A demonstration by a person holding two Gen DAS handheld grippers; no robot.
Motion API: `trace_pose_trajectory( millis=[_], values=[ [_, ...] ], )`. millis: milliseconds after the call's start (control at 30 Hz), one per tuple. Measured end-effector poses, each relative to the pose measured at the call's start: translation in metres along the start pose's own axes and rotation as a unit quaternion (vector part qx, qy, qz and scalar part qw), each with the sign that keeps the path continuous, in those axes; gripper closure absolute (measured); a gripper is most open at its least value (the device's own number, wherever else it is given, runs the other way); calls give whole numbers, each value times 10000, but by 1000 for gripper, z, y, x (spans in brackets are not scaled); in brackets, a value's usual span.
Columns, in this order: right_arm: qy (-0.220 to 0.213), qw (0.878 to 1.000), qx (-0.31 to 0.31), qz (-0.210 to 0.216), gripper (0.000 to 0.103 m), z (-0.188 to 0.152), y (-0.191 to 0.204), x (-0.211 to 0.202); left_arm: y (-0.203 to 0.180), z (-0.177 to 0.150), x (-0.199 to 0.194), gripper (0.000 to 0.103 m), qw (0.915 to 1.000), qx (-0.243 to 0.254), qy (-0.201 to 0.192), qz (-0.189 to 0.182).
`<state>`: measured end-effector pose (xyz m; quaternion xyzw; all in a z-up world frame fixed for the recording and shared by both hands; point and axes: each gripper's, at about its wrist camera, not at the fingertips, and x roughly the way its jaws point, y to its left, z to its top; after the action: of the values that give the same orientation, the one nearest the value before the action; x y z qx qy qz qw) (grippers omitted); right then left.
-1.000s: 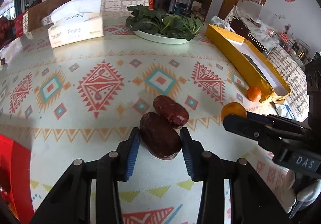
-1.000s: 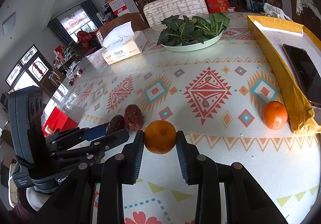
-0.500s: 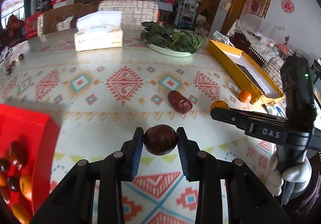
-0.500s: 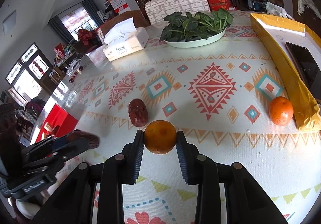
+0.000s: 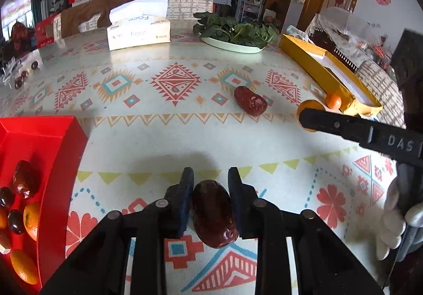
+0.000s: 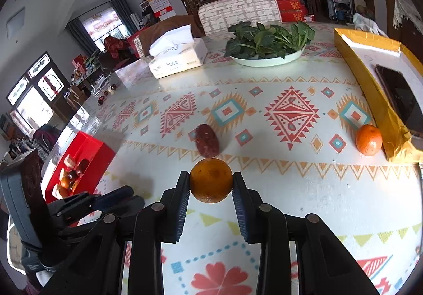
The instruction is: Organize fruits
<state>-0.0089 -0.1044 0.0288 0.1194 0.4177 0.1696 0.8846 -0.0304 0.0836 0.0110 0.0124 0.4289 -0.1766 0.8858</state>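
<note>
Patterned vinyl cloth in cream, red, teal and yellow covers the table (image 5: 164, 136), which fills both views. Along its edge at about 2 o'clock in the right wrist view lies a long yellow box (image 6: 370, 89) with a dark phone (image 6: 401, 99) inside it. At 12 o'clock stands a white plate of leafy greens (image 6: 267, 42), and at 11 o'clock a tissue box (image 6: 177, 60).

A red tray (image 5: 59, 163) sits at 9 o'clock in the left wrist view, already holding several dates and small oranges.

The left gripper (image 5: 211, 196) is raised above the cloth beside the tray, its blue-padded fingers narrowed onto a dark red date (image 5: 212, 213) that sits lengthwise between them. The right gripper (image 6: 211, 186) clamps a small orange (image 6: 211, 180) between its pads, held clear of the table; in the left wrist view it shows at 3 o'clock as a black bar.

On the cloth a second date (image 6: 207, 140) lies loose just beyond the held orange, at 12 o'clock from the right gripper. Another orange (image 6: 368, 139) rests at 2 o'clock, close against the yellow box's near wall; whether they touch is unclear.
</note>
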Motion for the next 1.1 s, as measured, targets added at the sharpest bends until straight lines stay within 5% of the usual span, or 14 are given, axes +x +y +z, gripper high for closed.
trace_pose_trajectory(
  millis=[167,367,433,500,567,667,767,900,1100],
  values=[
    [-55,9998,-205,-24,68,0,22,-9,12,-7,-19,103,9996,-155,-115,-204],
    [-19,9991,-430,43,68,-1,52,-6,49,-15,-46,101,9952,-761,-244,-563],
    [2,9990,-435,87,68,-2,58,-4,56,-17,-48,84,9933,-913,-194,-682],
    [5,9989,-450,113,68,-3,63,-3,53,-20,-50,41,9939,-877,-214,-638],
    [14,9989,-462,124,68,-4,67,-4,46,-22,-49,34,9944,-803,-223,-653],
    [19,9986,-514,92,68,-4,72,-7,26,-23,-41,34,9975,-466,-122,-523],
    [-1,9984,-564,66,68,-2,75,-11,4,-27,-29,71,9997,-2,89,-223],
    [-28,9979,-652,50,68,3,84,-15,8,-32,-31,73,9997,-63,28,-238],
    [20,9958,-869,302,68,12,116,-6,80,-21,-87,74,9952,-798,-522,-200]
  ],
)
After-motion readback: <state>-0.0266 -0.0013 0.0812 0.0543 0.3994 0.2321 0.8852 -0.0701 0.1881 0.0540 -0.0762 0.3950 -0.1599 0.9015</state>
